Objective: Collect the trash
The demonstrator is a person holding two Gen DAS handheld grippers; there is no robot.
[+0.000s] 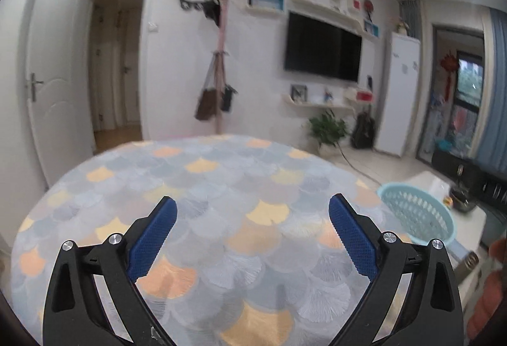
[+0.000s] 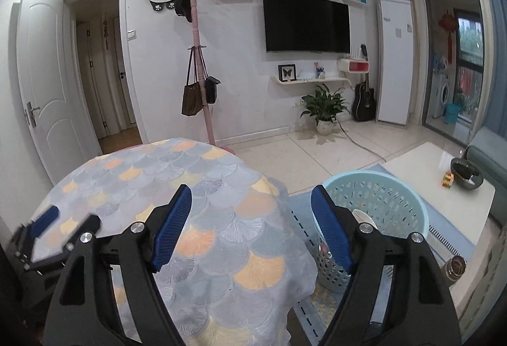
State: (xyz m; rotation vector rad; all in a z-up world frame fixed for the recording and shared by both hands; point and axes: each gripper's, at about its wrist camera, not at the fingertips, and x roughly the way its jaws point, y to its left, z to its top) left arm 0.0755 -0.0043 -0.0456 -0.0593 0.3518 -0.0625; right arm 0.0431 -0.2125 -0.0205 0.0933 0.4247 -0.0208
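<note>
The left gripper (image 1: 252,213) is spread wide and empty above the scale-patterned tablecloth (image 1: 202,187). The right gripper (image 2: 251,201) is likewise released, holding nothing, at the table's edge. Just beyond its right finger, the pale blue perforated wastebasket (image 2: 380,203) stands on the rug (image 2: 443,238), crumpled paper (image 2: 364,217) inside, beside a white coffee table (image 2: 421,168).

Right gripper (image 2: 252,201), jaws apart and holding nothing, above the patterned tablecloth (image 2: 202,187); light-blue perforated basket (image 2: 380,203) on the floor to its right; left gripper (image 2: 47,222) at near left.
</note>
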